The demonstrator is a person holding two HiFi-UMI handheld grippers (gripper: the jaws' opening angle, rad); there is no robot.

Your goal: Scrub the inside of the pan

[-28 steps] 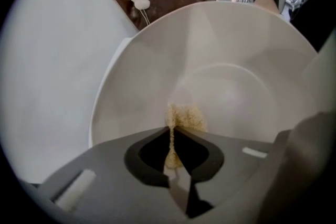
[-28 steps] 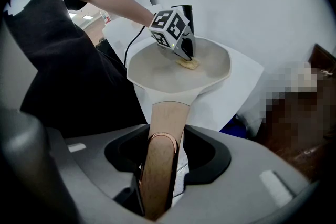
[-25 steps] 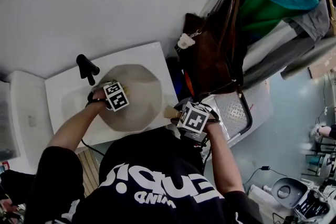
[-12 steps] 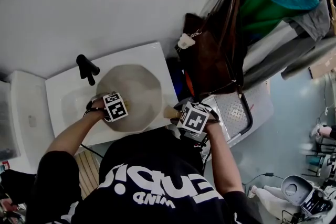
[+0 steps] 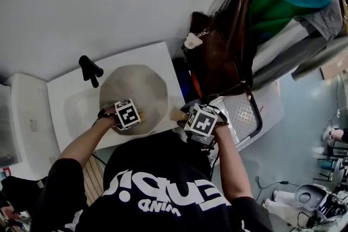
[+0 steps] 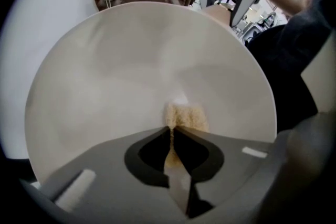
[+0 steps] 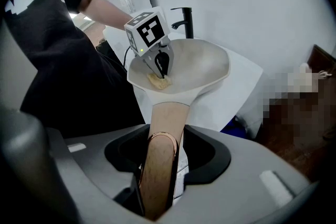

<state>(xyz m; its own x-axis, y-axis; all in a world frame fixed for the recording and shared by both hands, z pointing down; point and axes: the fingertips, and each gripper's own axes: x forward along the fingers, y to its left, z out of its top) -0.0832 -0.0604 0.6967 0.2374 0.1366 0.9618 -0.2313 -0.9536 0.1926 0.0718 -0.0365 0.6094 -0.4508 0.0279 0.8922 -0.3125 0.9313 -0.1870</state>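
I drew my left tongs and the sponge back across the pan, away from the tap side, down to the rim nearest me.

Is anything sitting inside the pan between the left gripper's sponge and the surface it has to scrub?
Nothing visible does. The left gripper is shut on the sponge, which looks pressed straight against the bare inner surface of the pan. The rest of the inside shows no other object.
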